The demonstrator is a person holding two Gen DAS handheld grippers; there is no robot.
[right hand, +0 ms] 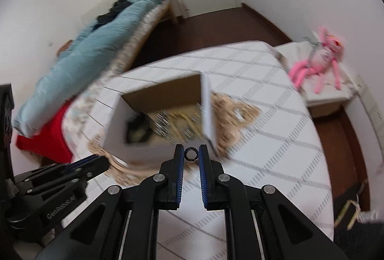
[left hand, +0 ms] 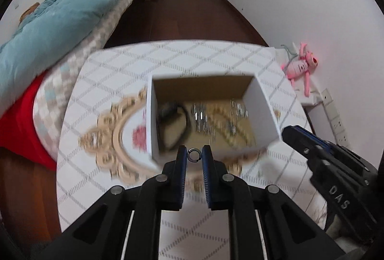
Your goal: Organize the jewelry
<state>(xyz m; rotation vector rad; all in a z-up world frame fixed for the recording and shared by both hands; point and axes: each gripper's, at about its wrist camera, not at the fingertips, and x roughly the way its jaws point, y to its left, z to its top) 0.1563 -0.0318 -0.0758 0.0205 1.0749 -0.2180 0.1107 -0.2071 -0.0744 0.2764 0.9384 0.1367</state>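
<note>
A white open box [left hand: 259, 101] with a brown inside stands on the checked tablecloth; it also shows in the right wrist view [right hand: 115, 125]. Inside lie a gold chain [left hand: 228, 125], silvery pieces [left hand: 201, 116] and a dark item [left hand: 172, 116], all blurred. My left gripper [left hand: 194, 154] is shut on a small metal ring [left hand: 193, 154] at the box's near wall. My right gripper [right hand: 190, 154] is shut on a small dark ring [right hand: 190, 154] at the box's near right corner. Each gripper shows in the other's view, the right one [left hand: 297, 137] and the left one [right hand: 96, 161].
A gold-framed oval mirror [left hand: 120, 135] lies under and left of the box. A bed with a blue quilt [left hand: 60, 20] stands left of the table. A pink plush toy [left hand: 302, 65] sits on a low stand at the right. Wall sockets [left hand: 336, 120] are at the right.
</note>
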